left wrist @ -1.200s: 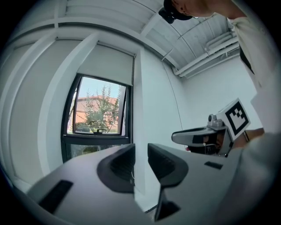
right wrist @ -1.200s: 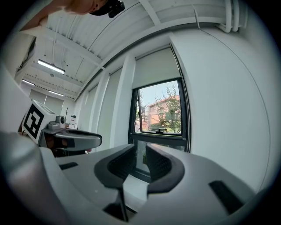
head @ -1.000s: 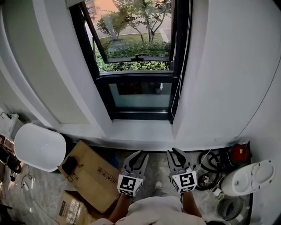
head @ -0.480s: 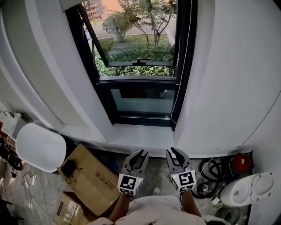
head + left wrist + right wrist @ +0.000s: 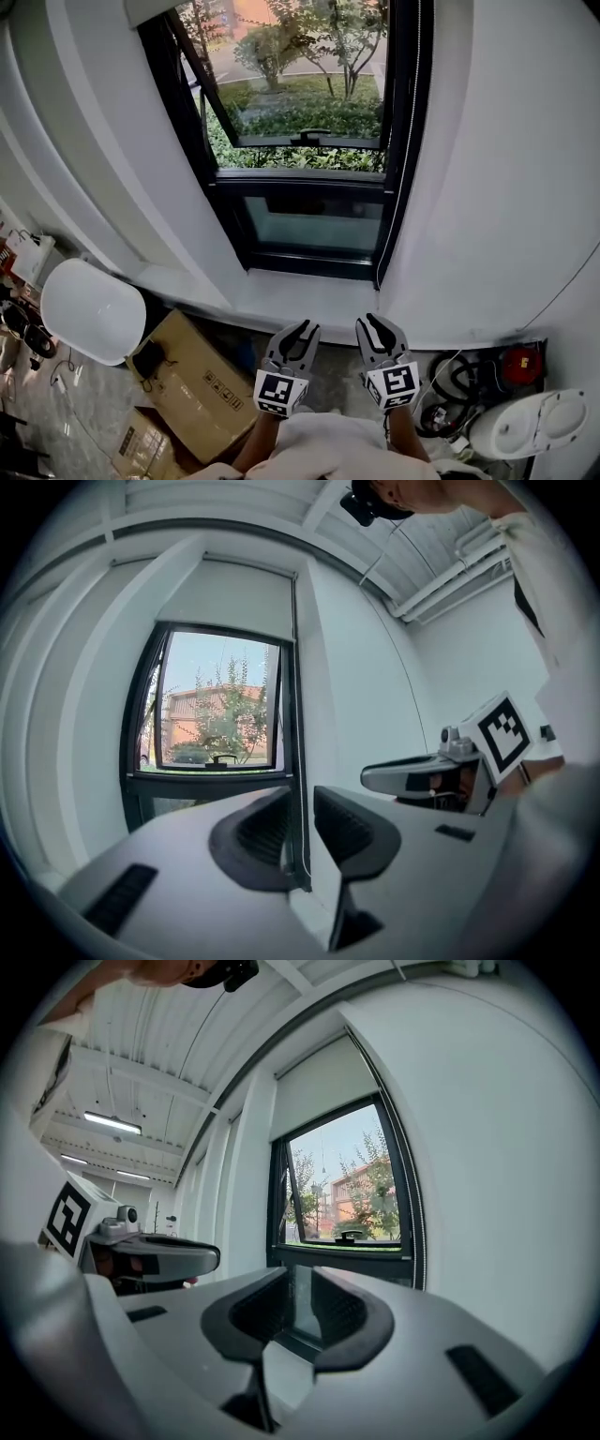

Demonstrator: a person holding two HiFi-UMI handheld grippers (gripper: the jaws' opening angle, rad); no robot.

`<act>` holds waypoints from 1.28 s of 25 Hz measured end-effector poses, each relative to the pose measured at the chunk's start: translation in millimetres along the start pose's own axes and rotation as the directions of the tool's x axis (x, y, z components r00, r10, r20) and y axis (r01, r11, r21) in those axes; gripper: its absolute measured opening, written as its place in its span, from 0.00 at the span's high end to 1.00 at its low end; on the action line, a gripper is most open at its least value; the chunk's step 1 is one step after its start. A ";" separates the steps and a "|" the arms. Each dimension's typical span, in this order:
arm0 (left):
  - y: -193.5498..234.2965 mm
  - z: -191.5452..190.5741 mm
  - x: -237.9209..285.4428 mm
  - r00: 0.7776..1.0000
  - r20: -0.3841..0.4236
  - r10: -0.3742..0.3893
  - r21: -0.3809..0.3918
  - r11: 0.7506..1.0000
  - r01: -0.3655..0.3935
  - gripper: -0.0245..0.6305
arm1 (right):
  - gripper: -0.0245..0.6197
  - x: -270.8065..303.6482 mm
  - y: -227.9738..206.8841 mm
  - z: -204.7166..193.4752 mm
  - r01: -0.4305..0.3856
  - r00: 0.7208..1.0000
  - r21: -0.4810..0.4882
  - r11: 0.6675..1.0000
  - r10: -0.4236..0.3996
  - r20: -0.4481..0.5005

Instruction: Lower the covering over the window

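A black-framed window (image 5: 305,150) sits in the white wall ahead, its top pane tilted open onto trees. The rolled-up white blind (image 5: 230,597) covers only the top of the window; it also shows in the right gripper view (image 5: 323,1082). A thin pull cord (image 5: 401,141) hangs along the frame's right side. My left gripper (image 5: 298,330) and right gripper (image 5: 372,325) are side by side below the sill, pointing level at the window. Both are open with nothing between the jaws, and both are short of the cord and the blind.
The white window sill (image 5: 309,295) lies just beyond the grippers. Cardboard boxes (image 5: 192,375) and a white round seat (image 5: 92,309) are on the floor at the left. Cables, a red object (image 5: 521,366) and a white appliance (image 5: 525,422) lie at the right.
Both grippers and the head have moved toward the window, so the sill and frame sit nearer and lower in the head view. The jaws look the same.
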State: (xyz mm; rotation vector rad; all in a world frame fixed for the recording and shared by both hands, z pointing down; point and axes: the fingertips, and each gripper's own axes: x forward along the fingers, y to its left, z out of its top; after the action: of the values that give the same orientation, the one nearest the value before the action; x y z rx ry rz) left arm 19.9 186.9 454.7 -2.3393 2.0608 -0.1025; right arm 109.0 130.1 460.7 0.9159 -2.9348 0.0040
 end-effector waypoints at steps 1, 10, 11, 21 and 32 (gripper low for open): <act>2.2 -0.6 3.8 1.000 -0.004 0.002 -0.001 1.000 -0.002 0.83 | 0.85 3.8 -1.4 0.2 -0.005 1.000 0.001 1.000 0.005 -0.001; 23.5 -2.3 41.0 1.000 -0.003 -0.003 0.005 1.000 0.003 0.84 | 0.85 38.0 -21.2 -4.5 -0.003 1.000 0.005 1.000 0.003 -0.014; 27.5 -3.0 45.3 1.000 -0.001 -0.005 0.005 1.000 0.005 0.84 | 0.85 42.9 -23.6 -4.3 0.000 1.000 0.004 1.000 0.000 -0.013; 77.5 -7.4 105.5 0.998 0.007 -0.058 -0.002 0.998 0.058 0.85 | 0.85 111.0 -49.3 1.2 0.056 0.998 -0.007 0.998 -0.056 -0.020; 144.7 -4.4 160.2 0.994 0.017 -0.106 -0.014 0.994 0.106 0.85 | 0.85 187.7 -64.6 14.2 0.109 0.993 -0.023 0.994 -0.110 -0.035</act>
State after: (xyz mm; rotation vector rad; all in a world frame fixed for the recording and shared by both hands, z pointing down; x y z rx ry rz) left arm -103.6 9.8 455.9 -2.4489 1.9363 -0.0696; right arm -9.2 -30.1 457.6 1.0607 -2.8425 -0.0157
